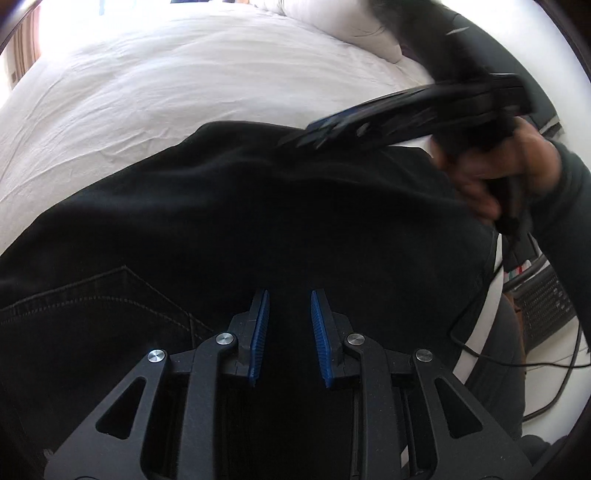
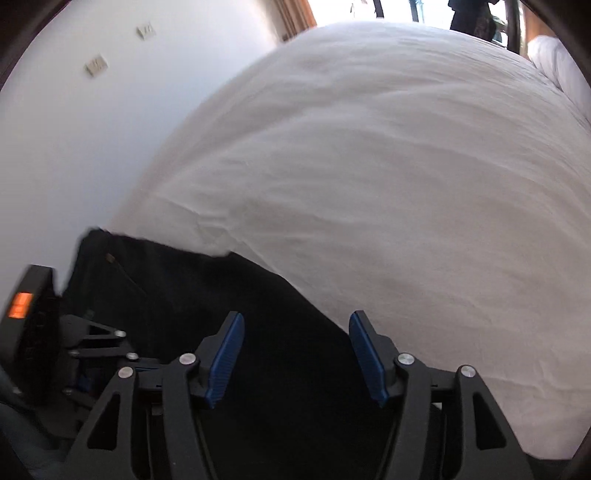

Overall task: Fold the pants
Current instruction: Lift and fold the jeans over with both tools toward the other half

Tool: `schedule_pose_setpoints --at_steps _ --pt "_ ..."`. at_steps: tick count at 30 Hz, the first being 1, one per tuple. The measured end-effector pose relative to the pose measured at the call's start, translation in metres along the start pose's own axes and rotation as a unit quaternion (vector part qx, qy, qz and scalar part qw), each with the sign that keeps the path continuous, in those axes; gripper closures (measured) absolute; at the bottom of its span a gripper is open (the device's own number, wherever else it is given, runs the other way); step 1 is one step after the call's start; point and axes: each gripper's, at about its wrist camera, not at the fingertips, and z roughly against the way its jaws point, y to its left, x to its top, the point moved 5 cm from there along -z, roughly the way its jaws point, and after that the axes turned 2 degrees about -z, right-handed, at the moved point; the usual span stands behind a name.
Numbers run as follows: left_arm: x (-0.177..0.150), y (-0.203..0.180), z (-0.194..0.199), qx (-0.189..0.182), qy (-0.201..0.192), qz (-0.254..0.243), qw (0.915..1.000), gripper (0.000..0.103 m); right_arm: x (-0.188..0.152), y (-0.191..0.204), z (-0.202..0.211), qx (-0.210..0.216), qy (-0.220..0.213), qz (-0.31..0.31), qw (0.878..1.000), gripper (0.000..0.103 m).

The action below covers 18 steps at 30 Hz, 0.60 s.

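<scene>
Pants [image 1: 258, 206] lay crosswise directly beneath both our grippers; left gripper [image 1: 288, 325] stood narrowly apart, right gripper [image 2: 295, 354] gaped wide, neither holding cloth.

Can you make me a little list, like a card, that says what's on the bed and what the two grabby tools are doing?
bed: white sheet, wrinkled
pants: black pants spread on the sheet, stitched pocket showing
left tool: over the pants, pads a little apart, nothing pinched
right tool: open over the pants' edge, holding nothing
pillow: white pillow at the far end
</scene>
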Motion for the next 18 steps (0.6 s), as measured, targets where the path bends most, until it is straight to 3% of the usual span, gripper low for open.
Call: schedule_pose_setpoints --at_steps 1,3,4,5,6,7,9,10,12,13,14,16,18 --pt "-0.001 -0.006 0.0 -0.004 0.002 -0.008 1.0 0.08 -0.002 0.002 -0.014 -0.025 0.023 0.022 0.999 0.042" --pt "-0.007 -0.013 -0.005 0.007 0.01 -0.024 0.9996 0.08 -0.006 0.0 -0.018 -0.034 0.011 0.047 0.998 0.051" --pt "-0.011 -0.015 -0.011 0.012 0.013 -0.029 0.9994 0.08 -0.003 -0.003 -0.016 -0.025 0.006 0.035 0.999 0.064" --pt "-0.013 -0.017 -0.013 0.016 0.011 -0.032 0.9993 0.08 0.004 -0.009 -0.015 -0.025 -0.003 0.009 1.0 0.087" --pt "-0.014 -0.02 -0.014 0.018 0.007 -0.035 0.9992 0.08 0.01 -0.02 -0.013 -0.041 -0.014 -0.022 0.999 0.098" --pt "-0.015 -0.023 -0.015 0.023 0.007 -0.042 0.9989 0.08 0.014 -0.038 -0.01 -0.062 -0.024 -0.059 0.996 0.101" --pt "-0.018 -0.035 -0.013 0.031 0.01 -0.048 0.9983 0.08 0.01 -0.073 0.006 -0.091 -0.042 -0.139 0.985 0.099" --pt "-0.018 -0.042 -0.007 0.023 0.005 -0.049 0.9985 0.08 0.003 -0.083 0.021 -0.075 -0.052 -0.168 0.982 0.091" --pt "-0.012 -0.063 -0.006 -0.004 -0.009 -0.06 0.9982 0.08 -0.024 -0.091 0.064 0.003 -0.092 -0.213 0.973 0.069" --pt "-0.013 -0.077 -0.007 -0.009 -0.007 -0.074 0.9972 0.08 -0.046 -0.093 0.086 0.039 -0.109 -0.232 0.966 0.047" --pt "-0.014 -0.084 -0.011 -0.01 -0.004 -0.082 0.9966 0.08 -0.066 -0.094 0.106 0.056 -0.126 -0.248 0.959 0.04" --pt "-0.018 -0.105 -0.027 -0.026 0.012 -0.095 0.9951 0.08 -0.122 -0.1 0.142 0.067 -0.16 -0.296 0.939 0.04" --pt "-0.023 -0.121 -0.045 -0.028 0.032 -0.109 0.9932 0.079 -0.184 -0.104 0.159 0.104 -0.18 -0.365 0.907 0.04"
